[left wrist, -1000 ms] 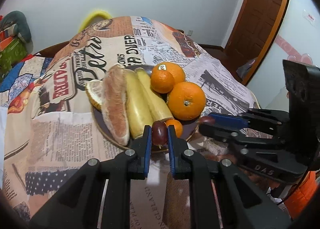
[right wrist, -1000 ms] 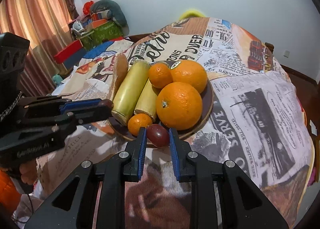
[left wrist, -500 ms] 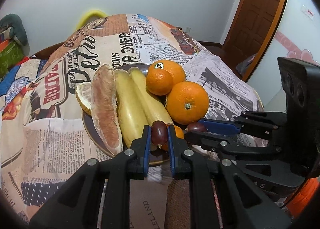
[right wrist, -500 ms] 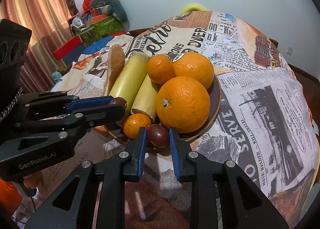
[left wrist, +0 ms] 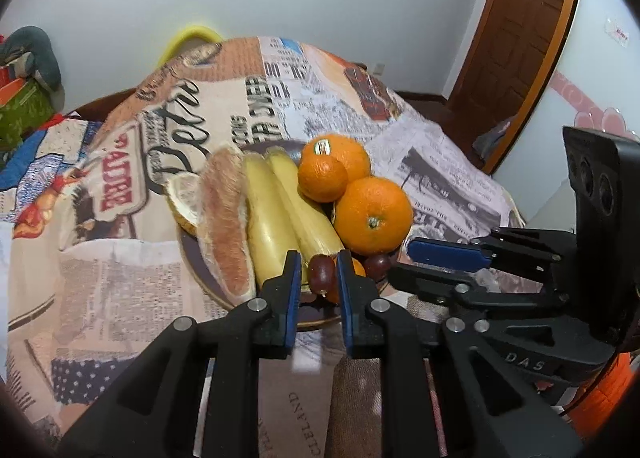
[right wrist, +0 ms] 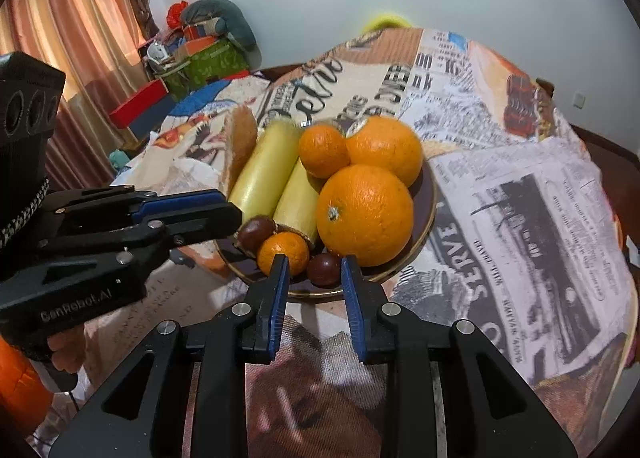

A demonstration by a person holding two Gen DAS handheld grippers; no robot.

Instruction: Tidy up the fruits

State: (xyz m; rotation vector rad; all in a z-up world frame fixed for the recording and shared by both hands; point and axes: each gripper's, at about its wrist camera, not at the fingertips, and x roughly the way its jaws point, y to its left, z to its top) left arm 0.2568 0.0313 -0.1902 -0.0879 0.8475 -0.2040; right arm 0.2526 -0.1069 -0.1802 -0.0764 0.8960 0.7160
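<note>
A dark plate (left wrist: 200,278) (right wrist: 428,201) holds oranges (left wrist: 372,213) (right wrist: 364,213), yellow fruits (left wrist: 268,225) (right wrist: 264,173), pomelo slices (left wrist: 224,217), a small mandarin (right wrist: 283,254) and two dark red dates. My left gripper (left wrist: 318,270) has opened; one date (left wrist: 321,273) (right wrist: 256,230) lies on the plate between its fingers without touching them. My right gripper (right wrist: 313,274) is open too, with the other date (right wrist: 324,269) (left wrist: 376,265) resting on the plate's near edge between its fingers. The two grippers sit side by side at the plate's front rim.
The table is covered by a newspaper-print cloth (right wrist: 520,197). A brown door (left wrist: 516,41) stands at the right in the left wrist view. Boxes and bags (right wrist: 200,53) are piled by the curtain (right wrist: 72,33) at the left in the right wrist view.
Both grippers have opened and let go of their dates, which now lie on the plate's front edge. Both had moved slightly closer to the plate before that.
</note>
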